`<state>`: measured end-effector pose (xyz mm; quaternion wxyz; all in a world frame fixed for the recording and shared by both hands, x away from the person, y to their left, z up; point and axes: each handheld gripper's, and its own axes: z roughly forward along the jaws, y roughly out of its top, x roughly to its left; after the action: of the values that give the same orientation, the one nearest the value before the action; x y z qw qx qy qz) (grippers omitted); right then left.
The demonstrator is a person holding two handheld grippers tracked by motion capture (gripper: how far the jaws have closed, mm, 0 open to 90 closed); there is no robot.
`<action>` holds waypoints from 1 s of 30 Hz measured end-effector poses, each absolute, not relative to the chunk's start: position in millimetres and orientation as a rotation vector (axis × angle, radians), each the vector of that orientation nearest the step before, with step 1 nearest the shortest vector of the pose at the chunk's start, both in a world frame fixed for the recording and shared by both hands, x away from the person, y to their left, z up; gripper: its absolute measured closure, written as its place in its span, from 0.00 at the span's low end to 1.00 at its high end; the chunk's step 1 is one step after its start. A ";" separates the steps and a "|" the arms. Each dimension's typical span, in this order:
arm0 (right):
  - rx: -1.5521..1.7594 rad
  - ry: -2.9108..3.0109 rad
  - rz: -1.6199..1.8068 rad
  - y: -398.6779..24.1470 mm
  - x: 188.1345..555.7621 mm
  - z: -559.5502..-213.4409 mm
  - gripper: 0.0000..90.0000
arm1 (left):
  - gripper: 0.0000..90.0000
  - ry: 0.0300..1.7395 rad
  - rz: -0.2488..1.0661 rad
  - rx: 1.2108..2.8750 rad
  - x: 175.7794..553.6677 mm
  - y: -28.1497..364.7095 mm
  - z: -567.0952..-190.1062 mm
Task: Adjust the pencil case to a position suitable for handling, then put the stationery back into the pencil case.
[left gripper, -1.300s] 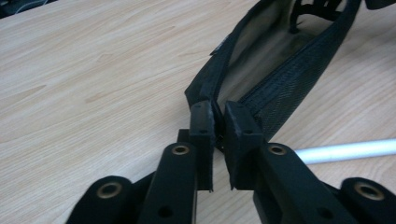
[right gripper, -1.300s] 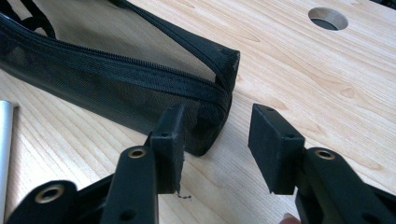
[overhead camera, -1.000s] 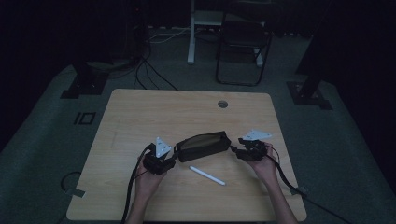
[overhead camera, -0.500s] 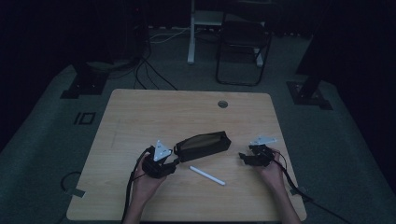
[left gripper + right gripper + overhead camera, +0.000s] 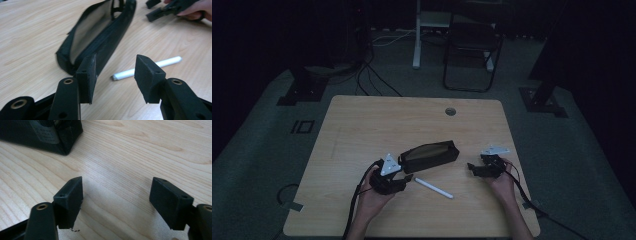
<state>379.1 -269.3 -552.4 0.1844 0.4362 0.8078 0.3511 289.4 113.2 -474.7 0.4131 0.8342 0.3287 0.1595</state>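
Pouch (image 5: 100, 37), black and unzipped (pale lining, seemingly empty), lies beside white pen (image 5: 147, 68); both grippers' fingers apart, holding nothing.

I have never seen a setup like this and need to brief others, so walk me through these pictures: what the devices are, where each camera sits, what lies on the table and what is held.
No robot here: a person holds a two-jaw tool in each hand. The high view looks down from above on the wooden table. There the left gripper sits by the near end of a black open pencil case, and the right gripper rests farther right, apart from it. A white pen lies loose on the wood in front of the case. The other two pictures come from cameras riding on each gripper, looking along its black jaws. Both grippers' jaws have just been opening and stand apart with nothing between them, so nothing is held.
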 end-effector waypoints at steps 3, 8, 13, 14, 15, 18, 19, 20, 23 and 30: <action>1.233 2.271 0.990 -269.6 379.3 -553.2 0.26 | 0.57 0.800 0.391 2.102 288.3 108.5 -474.8; 1.230 2.264 1.000 -270.0 378.5 -554.3 0.25 | 0.57 0.764 0.375 2.111 286.2 102.2 -474.9; 1.231 2.261 1.003 -270.2 378.3 -554.7 0.24 | 0.57 0.709 0.356 2.142 285.6 93.5 -475.1; 1.231 2.260 1.003 -270.1 378.3 -554.8 0.24 | 0.57 0.702 0.353 2.146 286.0 91.8 -475.4; 1.231 2.259 1.003 -270.0 378.3 -554.9 0.24 | 0.56 0.699 0.350 2.149 286.3 90.5 -475.6; 1.232 2.259 1.003 -270.0 378.3 -554.9 0.24 | 0.56 0.674 0.332 2.159 287.3 85.2 -476.7; 1.232 2.259 1.003 -270.0 378.2 -554.9 0.24 | 0.56 0.667 0.327 2.162 287.4 83.8 -476.8; 1.232 2.259 1.004 -270.0 378.2 -554.9 0.24 | 0.56 0.656 0.324 2.168 287.8 82.1 -477.2; 1.232 2.259 1.003 -270.0 378.2 -554.9 0.24 | 0.56 0.630 0.314 2.185 288.4 76.7 -478.0; 1.230 2.259 1.004 -270.0 378.3 -554.9 0.24 | 0.55 0.609 0.311 2.219 290.4 66.0 -481.4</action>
<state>378.3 -270.0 -554.9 0.1891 0.4375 0.8034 0.3570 290.4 66.0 -481.4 0.3985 0.8765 0.2404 0.1230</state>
